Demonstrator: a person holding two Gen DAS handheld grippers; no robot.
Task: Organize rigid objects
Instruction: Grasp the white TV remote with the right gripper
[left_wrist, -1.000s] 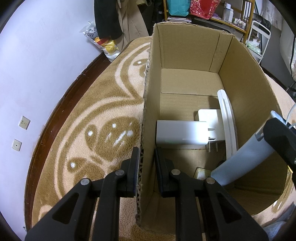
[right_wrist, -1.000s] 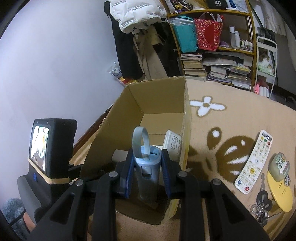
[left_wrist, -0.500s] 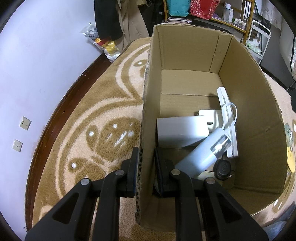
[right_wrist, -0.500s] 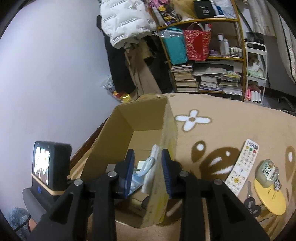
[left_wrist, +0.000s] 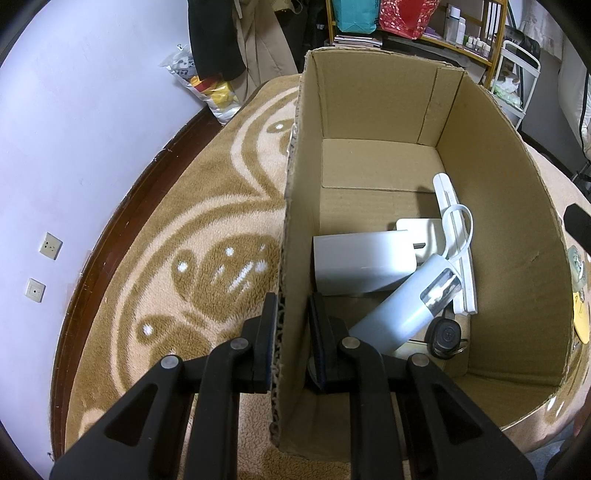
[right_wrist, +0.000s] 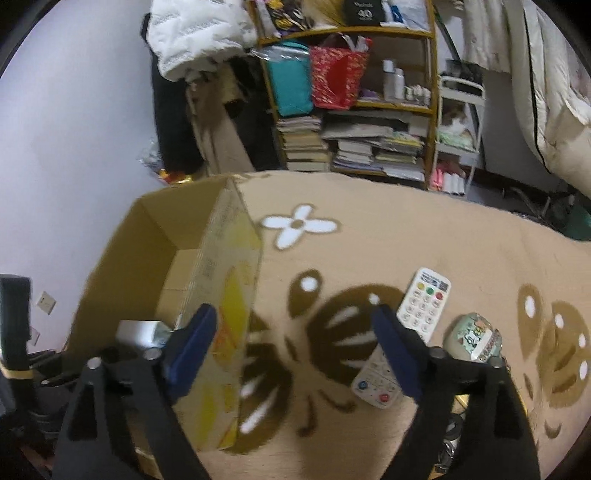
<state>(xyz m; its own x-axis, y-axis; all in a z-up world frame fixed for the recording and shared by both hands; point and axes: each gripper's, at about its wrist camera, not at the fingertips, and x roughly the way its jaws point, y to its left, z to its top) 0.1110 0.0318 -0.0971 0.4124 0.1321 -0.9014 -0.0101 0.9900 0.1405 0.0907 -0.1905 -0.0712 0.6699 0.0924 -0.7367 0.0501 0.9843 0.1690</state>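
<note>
Left gripper (left_wrist: 293, 332): clamped on near wall of cardboard box (left_wrist: 369, 92), one finger outside, one inside. Inside box, near to far: black key fob (left_wrist: 445, 338), pale blue bottle (left_wrist: 402, 314) lying tilted, white charger block (left_wrist: 360, 262), white slat (left_wrist: 456, 236) against right wall. Right gripper (right_wrist: 295, 347): fingers wide apart, empty, above carpet (right_wrist: 406, 221). Beyond right finger: white remote (right_wrist: 417, 321), small tin (right_wrist: 474, 341).

we see the remote (right_wrist: 405, 341) partly behind the right finger (right_wrist: 397, 354) — box (right_wrist: 221, 295) wall by the left finger blurred.
</note>
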